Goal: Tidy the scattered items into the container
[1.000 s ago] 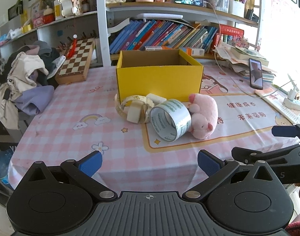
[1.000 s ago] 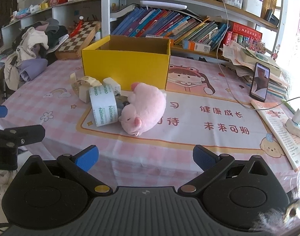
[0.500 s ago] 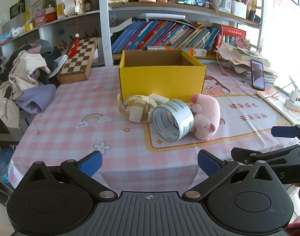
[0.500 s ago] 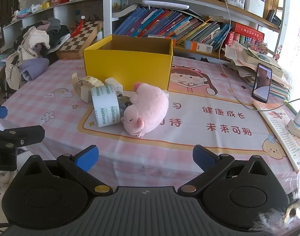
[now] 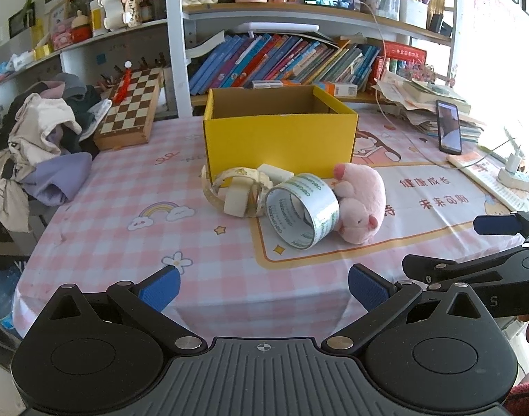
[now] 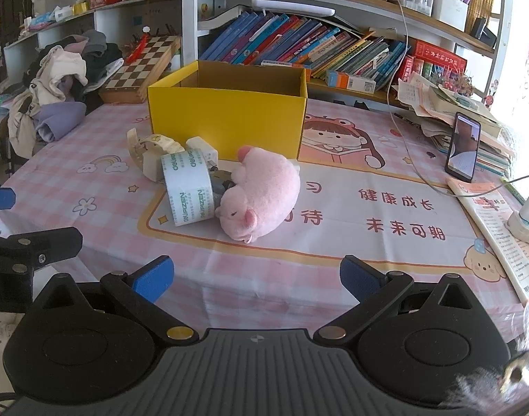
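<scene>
Moved: both cameras have crept a bit closer to the yellow cardboard box (image 5: 280, 131) over the last second; the clutter looks bigger in frame but none of it has shifted.
Landmark: that open-topped yellow cardboard box sits mid-way back on the pink checked surface (image 5: 125, 228), and from what shows of the inside it looks empty.
Tape: a clear packing tape roll with green print (image 5: 301, 210) lies tipped on its side just in front of the box, toward the camera.
Pig: a pink plush pig (image 5: 360, 204) lies in front of the box's right corner, pressed right up against the tape roll.
Cream bits: a cream-coloured strap or band with chunky cream blocks (image 5: 240, 190) lies in front of the box's left half, touching the tape on the other side.
Grey thing: in the right wrist view a small dark grey object (image 6: 220, 181) is wedged between tape and pig; can't tell what it is.
Left gripper (image 5: 264, 286): jaws wide open, holding nothing, hovering over the near edge of the surface, well short of the pile in front of the box.
Right gripper (image 6: 256, 275): same deal, jaws spread and empty, also back at the near edge.
Background: a wooden chessboard (image 5: 132, 105) left of the box, a black phone (image 5: 448, 131) propped up to its right.
</scene>
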